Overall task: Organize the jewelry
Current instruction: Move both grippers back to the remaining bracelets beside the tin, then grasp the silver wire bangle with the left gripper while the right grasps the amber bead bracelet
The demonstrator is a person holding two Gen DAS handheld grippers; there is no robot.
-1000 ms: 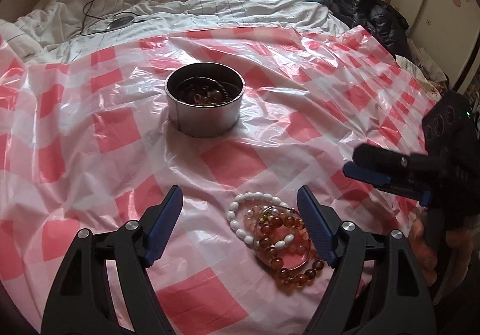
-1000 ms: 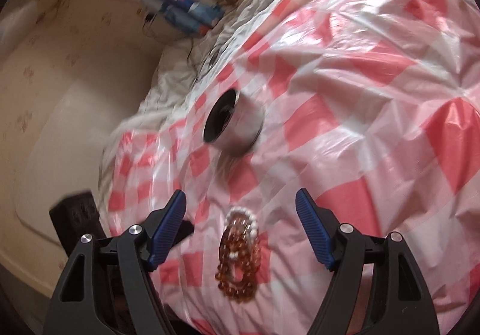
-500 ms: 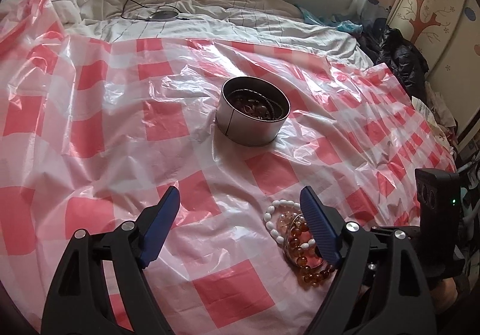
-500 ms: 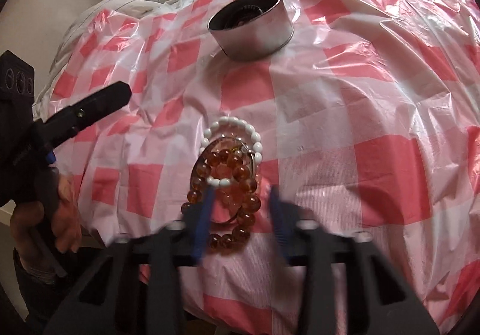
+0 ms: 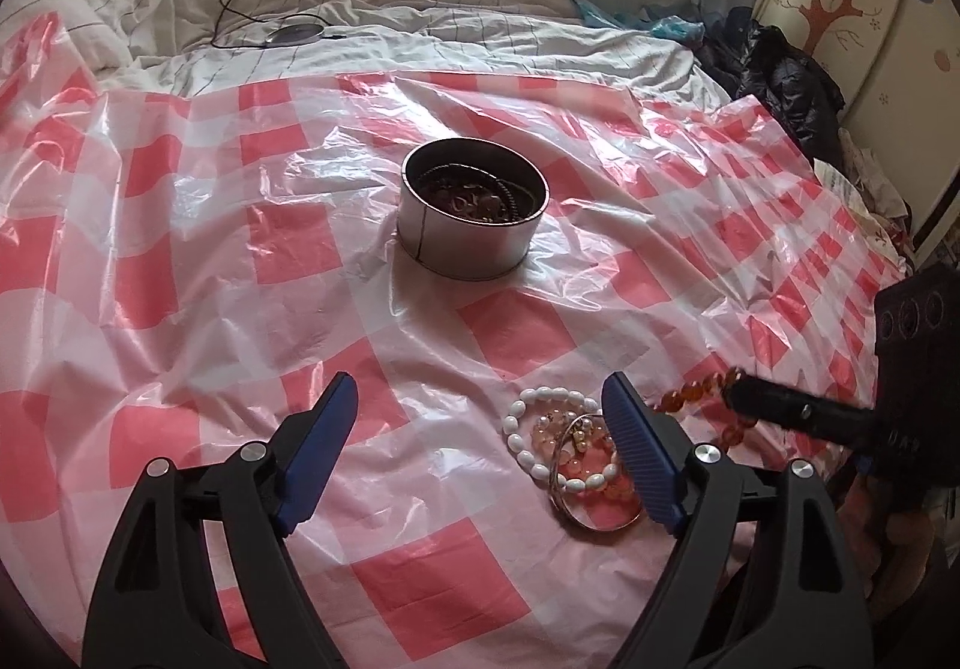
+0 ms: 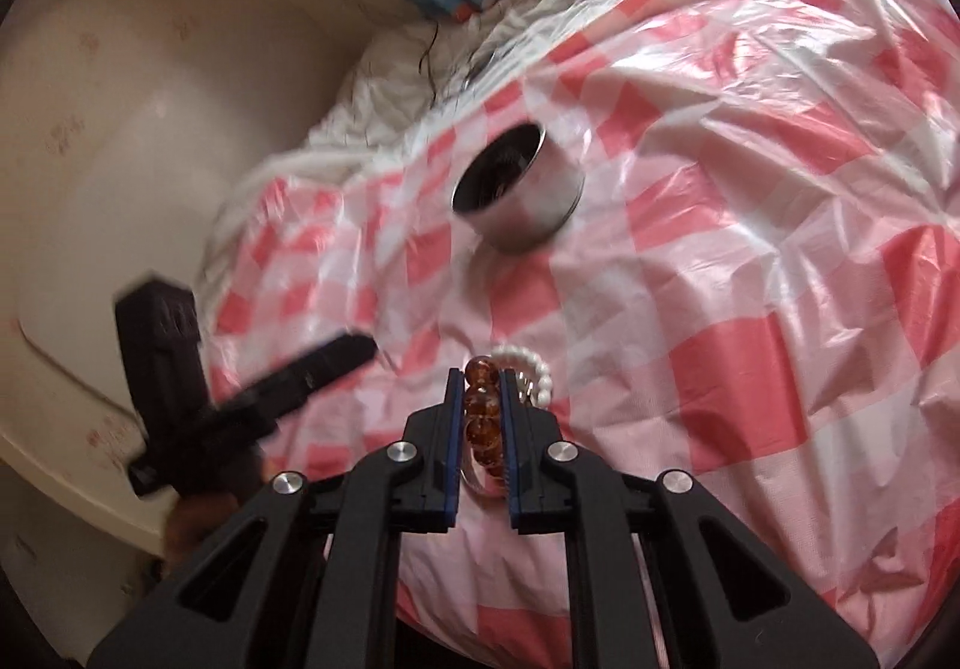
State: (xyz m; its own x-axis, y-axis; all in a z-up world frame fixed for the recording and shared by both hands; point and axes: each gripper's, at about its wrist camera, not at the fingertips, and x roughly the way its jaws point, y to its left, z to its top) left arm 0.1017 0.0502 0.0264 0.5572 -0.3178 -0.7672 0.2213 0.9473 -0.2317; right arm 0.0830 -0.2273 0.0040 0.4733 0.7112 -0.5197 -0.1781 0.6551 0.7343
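A round metal tin (image 5: 474,213) with jewelry inside stands mid-cloth; it also shows in the right wrist view (image 6: 519,198). A white bead bracelet (image 5: 543,438), pink beads and a thin bangle (image 5: 594,516) lie in a pile near the front. My right gripper (image 6: 482,378) is shut on an amber bead bracelet (image 6: 482,405) and holds it just above the pile; from the left wrist view it (image 5: 735,393) comes in from the right with the amber beads (image 5: 696,393) hanging. My left gripper (image 5: 480,405) is open and empty, just left of the pile.
A red and white checked plastic sheet (image 5: 240,273) covers the bed. White bedding (image 5: 420,39) with a cable and round charger (image 5: 297,33) lies behind. Dark clothes (image 5: 786,87) are heaped at the right by a wardrobe.
My right gripper has shut on the amber bracelet and lifted it off the pile. My left gripper has drawn back to the left and stays open.
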